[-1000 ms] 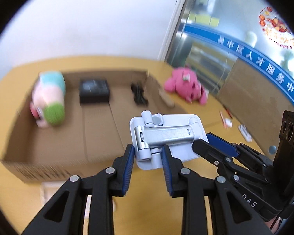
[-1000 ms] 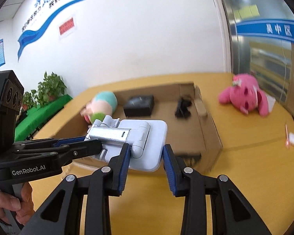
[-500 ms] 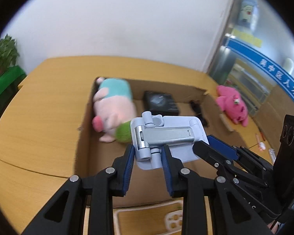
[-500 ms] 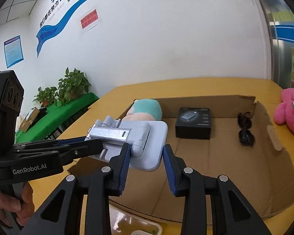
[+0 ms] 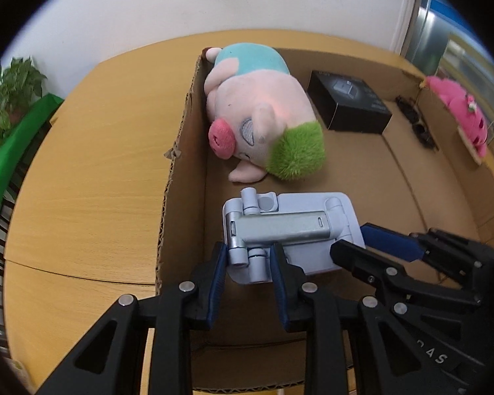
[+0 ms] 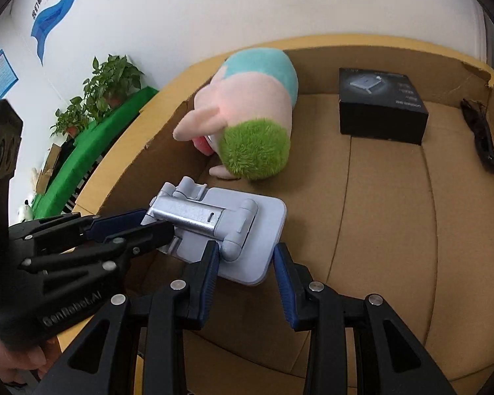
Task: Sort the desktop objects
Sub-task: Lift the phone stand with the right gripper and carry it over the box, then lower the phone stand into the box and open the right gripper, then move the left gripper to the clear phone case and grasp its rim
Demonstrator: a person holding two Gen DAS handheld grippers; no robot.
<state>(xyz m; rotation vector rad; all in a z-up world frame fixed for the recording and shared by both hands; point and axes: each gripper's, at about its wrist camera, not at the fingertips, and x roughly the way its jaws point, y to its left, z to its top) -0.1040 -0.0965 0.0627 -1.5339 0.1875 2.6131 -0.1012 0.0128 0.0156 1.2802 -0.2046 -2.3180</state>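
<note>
Both grippers hold the gray phone stand (image 5: 289, 230) low inside the cardboard box (image 5: 181, 151), just in front of the pig plush (image 5: 263, 121). Left gripper (image 5: 248, 263) is nearly closed, pinching the hinge end. Right gripper (image 6: 245, 263) is a bit wider, clamped on the plate's edge. If one lets go first, the stand could twist & drop. Pushed fwd, it may bump the plush.

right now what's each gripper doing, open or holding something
Left gripper: shut on the hinge end of the grey folding phone stand.
Right gripper: shut on the same stand's base plate, above the cardboard box.
</note>
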